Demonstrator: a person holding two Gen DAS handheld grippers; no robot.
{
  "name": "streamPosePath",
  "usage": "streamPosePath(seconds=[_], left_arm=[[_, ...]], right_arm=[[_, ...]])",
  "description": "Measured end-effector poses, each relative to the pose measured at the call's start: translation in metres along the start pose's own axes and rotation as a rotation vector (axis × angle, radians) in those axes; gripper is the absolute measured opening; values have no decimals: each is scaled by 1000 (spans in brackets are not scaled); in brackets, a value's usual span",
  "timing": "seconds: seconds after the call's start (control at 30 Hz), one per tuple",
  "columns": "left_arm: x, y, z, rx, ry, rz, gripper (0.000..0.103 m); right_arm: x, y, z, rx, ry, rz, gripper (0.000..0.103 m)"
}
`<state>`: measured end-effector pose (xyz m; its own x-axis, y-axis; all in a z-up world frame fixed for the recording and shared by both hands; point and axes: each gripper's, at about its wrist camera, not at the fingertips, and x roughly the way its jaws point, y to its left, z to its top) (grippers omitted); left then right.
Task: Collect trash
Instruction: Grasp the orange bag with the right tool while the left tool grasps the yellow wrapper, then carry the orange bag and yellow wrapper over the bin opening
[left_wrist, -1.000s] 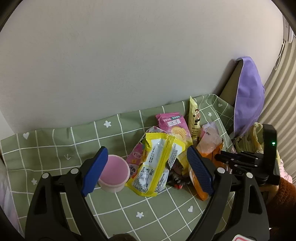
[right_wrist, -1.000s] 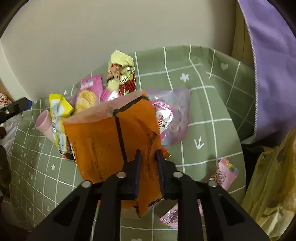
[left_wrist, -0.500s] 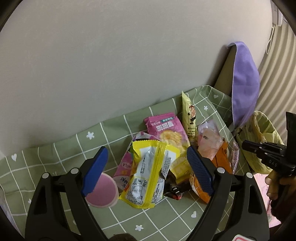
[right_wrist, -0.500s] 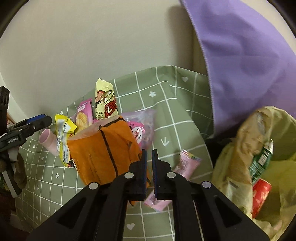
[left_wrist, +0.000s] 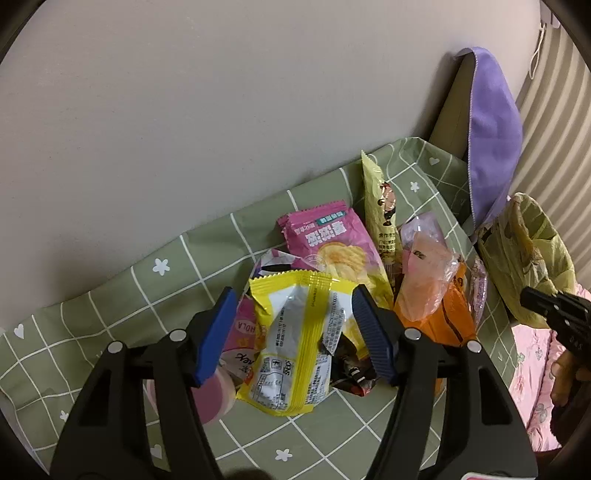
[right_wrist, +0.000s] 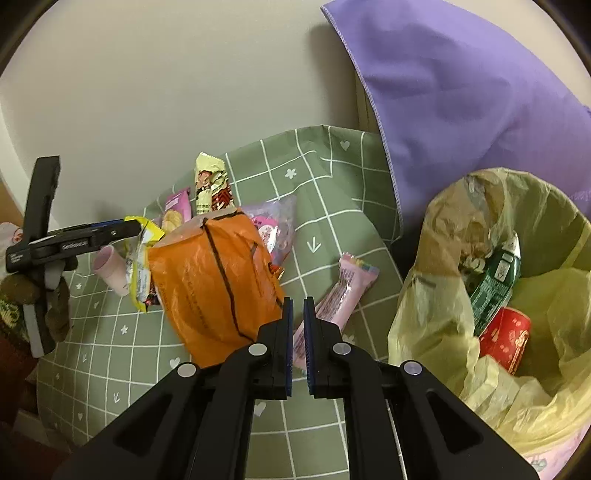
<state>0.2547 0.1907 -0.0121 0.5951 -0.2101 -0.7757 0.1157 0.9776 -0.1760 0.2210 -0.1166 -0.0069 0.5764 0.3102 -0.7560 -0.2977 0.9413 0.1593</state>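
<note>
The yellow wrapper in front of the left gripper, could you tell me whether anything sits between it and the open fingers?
Nothing visible does. The left gripper is open, and the yellow wrapper lies on top of the pile, uncovered, between its fingers.

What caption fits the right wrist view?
Nearly closed right claw near crumpled orange plastic bag, beside yellow-lined trash bin.

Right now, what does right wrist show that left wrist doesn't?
Right wrist only: the bin interior, with a green bottle and red can in its yellow liner, plus a pink bar wrapper on the cloth near the right gripper, jaws nearly closed, nothing between them.

Left wrist only: the yellow wrapper's back, between the open left gripper fingers.

Both: orange bag, yellow wrapper, pink chip bag, green cloth, purple towel.
</note>
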Motion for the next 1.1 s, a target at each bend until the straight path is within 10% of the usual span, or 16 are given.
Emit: streamPosePath(seconds=[0.17, 0.23, 0.83, 1.1], left_arm=[[-4, 2, -2, -51, 14, -11, 19], [-7, -3, -3, -44, 15, -10, 13], [-27, -1, -11, -93, -57, -11, 9], [-22, 9, -17, -140, -57, -31, 9]], right_arm=[[6, 2, -5, -2, 2, 37, 13], [12, 8, -3, -24, 18, 56, 45], [62, 36, 29, -235, 23, 144, 51], [103, 23, 5, -128, 144, 194, 46]])
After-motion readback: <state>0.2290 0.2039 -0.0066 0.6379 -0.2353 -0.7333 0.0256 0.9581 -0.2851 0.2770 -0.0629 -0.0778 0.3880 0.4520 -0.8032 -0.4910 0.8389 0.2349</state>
